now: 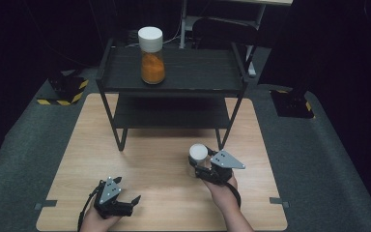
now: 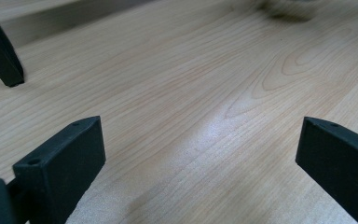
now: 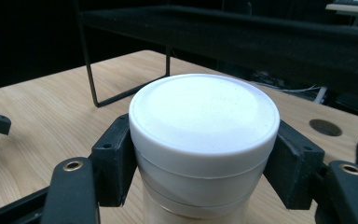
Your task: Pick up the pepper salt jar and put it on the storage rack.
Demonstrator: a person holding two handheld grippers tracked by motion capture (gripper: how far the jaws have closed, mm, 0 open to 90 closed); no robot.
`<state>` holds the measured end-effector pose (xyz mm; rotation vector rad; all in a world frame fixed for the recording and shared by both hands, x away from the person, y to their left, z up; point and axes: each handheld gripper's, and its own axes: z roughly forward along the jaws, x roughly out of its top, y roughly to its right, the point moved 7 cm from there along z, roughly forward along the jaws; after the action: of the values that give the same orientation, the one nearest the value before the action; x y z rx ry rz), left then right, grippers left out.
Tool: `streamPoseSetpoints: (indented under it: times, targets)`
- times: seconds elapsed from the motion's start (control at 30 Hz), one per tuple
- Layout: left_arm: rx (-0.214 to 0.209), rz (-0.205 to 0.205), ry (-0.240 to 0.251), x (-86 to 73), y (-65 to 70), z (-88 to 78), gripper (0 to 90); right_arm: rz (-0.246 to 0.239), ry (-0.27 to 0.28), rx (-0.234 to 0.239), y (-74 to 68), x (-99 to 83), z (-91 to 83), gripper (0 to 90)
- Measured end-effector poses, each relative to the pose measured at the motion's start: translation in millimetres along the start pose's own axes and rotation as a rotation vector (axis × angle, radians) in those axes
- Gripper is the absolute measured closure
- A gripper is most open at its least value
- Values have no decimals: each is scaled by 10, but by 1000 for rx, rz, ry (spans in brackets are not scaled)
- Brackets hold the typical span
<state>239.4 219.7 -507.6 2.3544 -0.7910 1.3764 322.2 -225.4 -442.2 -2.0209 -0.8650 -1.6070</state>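
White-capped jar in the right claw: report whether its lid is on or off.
On. The white lid sits squarely over the jar, its rim flush all round, with the right claw clamped just beneath it.

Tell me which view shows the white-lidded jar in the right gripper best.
The right gripper view: the jar sits close up, its white lid sharp, with the right gripper shut on it just below the lid. The high view gives a small white lid top above that gripper. The left gripper view offers a blur at its top edge, perhaps the jar.
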Motion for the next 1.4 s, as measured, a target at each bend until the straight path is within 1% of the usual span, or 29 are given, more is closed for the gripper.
streamPoseSetpoints:
  times: [0.13,0.27,0.47,0.7,0.93,1.13,1.17,1.33,1.4]
  targets:
    - [-1,-1,-1,0,-1,0,16,-1,19,-5,10,50,-97,335]
    - [0,3,0,0,-3,-2,16,12,31,-4,27,102,-193,335]
    - [-2,5,-3,3,1,1,16,9,54,-10,33,174,-309,335]
    - [-4,6,-3,3,-2,1,17,-7,77,-12,14,263,-418,335]
    - [-7,9,-6,6,1,3,17,-20,113,-7,-22,401,-535,335]
    - [-9,7,-5,5,-1,3,17,-19,138,0,-23,502,-599,335]
    - [-10,5,-5,5,-1,4,17,-25,145,-1,-33,562,-626,335]
    - [-12,10,-5,5,-4,3,17,-46,155,-1,-55,677,-669,335]
    - [-13,4,-4,4,-5,4,17,-54,157,-1,-67,723,-680,335]
